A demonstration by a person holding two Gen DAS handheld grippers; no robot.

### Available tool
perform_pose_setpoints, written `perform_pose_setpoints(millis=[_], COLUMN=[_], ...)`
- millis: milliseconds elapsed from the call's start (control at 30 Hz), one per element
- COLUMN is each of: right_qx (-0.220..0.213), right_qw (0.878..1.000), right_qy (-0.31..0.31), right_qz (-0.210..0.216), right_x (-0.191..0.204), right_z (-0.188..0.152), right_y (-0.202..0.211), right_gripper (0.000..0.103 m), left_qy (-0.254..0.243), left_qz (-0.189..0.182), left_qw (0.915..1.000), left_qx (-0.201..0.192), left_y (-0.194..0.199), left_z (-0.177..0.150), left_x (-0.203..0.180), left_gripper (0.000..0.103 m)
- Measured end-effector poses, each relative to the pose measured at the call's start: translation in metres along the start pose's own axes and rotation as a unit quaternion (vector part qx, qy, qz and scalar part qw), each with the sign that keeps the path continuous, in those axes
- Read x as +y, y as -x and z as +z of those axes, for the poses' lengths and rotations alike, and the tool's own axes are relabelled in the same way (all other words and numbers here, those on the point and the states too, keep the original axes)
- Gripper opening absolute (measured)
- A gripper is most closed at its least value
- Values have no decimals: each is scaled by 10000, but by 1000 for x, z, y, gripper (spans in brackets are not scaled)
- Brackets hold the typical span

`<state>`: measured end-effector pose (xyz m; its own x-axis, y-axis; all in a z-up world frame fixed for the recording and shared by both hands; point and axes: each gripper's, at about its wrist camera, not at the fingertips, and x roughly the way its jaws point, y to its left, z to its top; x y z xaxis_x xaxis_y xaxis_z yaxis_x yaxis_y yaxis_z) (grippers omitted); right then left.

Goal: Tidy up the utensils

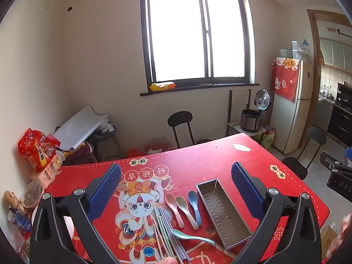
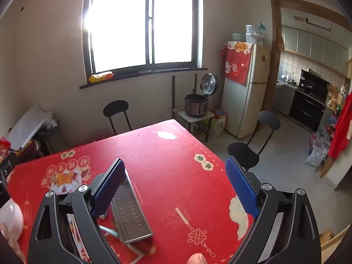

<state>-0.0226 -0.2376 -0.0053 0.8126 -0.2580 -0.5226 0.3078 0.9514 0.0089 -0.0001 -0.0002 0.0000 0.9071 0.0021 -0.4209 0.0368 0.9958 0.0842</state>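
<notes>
A perforated metal utensil tray (image 1: 222, 211) lies empty on the red tablecloth (image 1: 198, 160). Left of it lie a pink spoon (image 1: 173, 206), a beige spoon (image 1: 186, 210) and a blue spoon (image 1: 194, 204). A teal spoon (image 1: 191, 236) lies crosswise below them, beside a bundle of pastel chopsticks (image 1: 169, 233). My left gripper (image 1: 176, 180) is open and empty, held above these. My right gripper (image 2: 176, 178) is open and empty, above the cloth to the right of the tray (image 2: 129, 211), whose left side its left finger hides.
Snack bags (image 1: 38, 151), a glass bowl (image 1: 32, 193) and bottles (image 1: 15, 211) crowd the table's left edge. Black chairs (image 1: 180, 125) (image 2: 253, 145) stand at the far and right sides. A rice cooker (image 2: 195, 104) and fridge (image 2: 246, 88) stand beyond.
</notes>
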Motion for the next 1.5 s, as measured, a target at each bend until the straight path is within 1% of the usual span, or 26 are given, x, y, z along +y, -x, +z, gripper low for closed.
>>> perform_pose_setpoints(millis=[267,467,533,733,1233,1500], right_qx=[-5,12,15,21,24,35], right_qw=[10000,10000,10000,10000,10000,10000], right_qy=[12,30,35,49,62,67], right_qz=[-23,-33,-38,-27,-47,-43], right_x=[1,1,1,3,7,7], right_z=[-1,-2,-2,0,-4,-4], right_y=[0,-1,-2,-3,-1,-2], right_gripper=[90,90,90,90,90,90], left_qy=[14,9,2,22,16,106], left_qz=[-35,12,51,53,-14,37], left_qw=[10000,10000,10000,10000,10000,9999], left_qx=[22,26,33,45,54,40], left_y=[-1,7,2,1,0,2], left_z=[-1,6,6,5,1,2], left_x=[0,16,7,4,3,7], left_gripper=[98,98,98,98,98,98])
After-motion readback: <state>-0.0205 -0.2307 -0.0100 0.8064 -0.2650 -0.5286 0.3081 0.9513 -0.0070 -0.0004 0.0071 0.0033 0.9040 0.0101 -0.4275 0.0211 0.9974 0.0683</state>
